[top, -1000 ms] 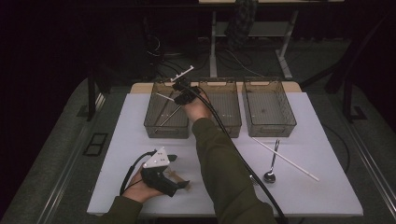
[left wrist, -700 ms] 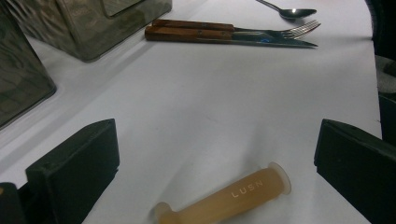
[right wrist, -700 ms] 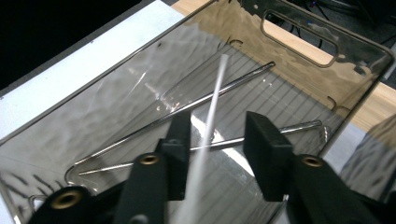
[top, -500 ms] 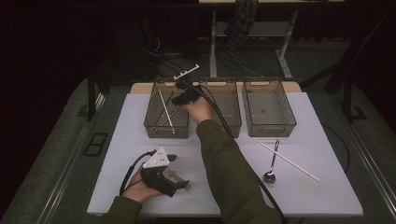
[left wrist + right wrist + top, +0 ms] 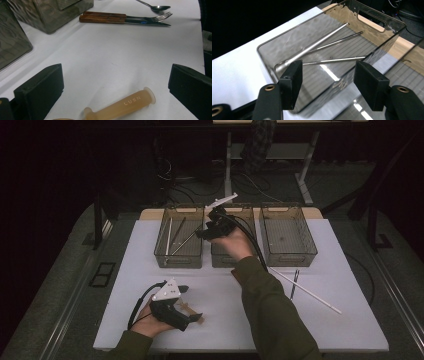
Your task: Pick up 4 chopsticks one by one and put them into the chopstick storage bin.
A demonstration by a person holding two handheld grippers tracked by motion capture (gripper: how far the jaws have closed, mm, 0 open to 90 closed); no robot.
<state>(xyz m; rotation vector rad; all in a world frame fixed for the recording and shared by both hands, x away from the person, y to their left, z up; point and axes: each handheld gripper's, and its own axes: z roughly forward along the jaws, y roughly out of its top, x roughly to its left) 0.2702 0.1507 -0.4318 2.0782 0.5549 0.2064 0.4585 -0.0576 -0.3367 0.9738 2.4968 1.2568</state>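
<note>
My right gripper [image 5: 202, 234] hovers over the back of the table, between the left bin [image 5: 161, 251] and the middle bin [image 5: 220, 260]. Its jaws have just been opening, and nothing is between them [image 5: 329, 75]. Below them the left bin [image 5: 269, 50] holds three thin metal rods [image 5: 319, 45]. My left gripper [image 5: 192, 304] rests in a hand near the front left, open. A tan rubbery handle marked LUSN [image 5: 125, 103] lies on the white table between its jaws [image 5: 116, 85], untouched by the pads.
A third smoky bin [image 5: 287, 257] stands at the back right. A long white stick [image 5: 307, 292] and a spoon [image 5: 295, 284] lie right of my forearm. A wooden-handled fork and knife [image 5: 105, 18] and a spoon [image 5: 156, 7] lie beyond the left gripper.
The right gripper has drifted right, from over the left bin toward the middle bin. The left hand and its gripper have stayed put.
</note>
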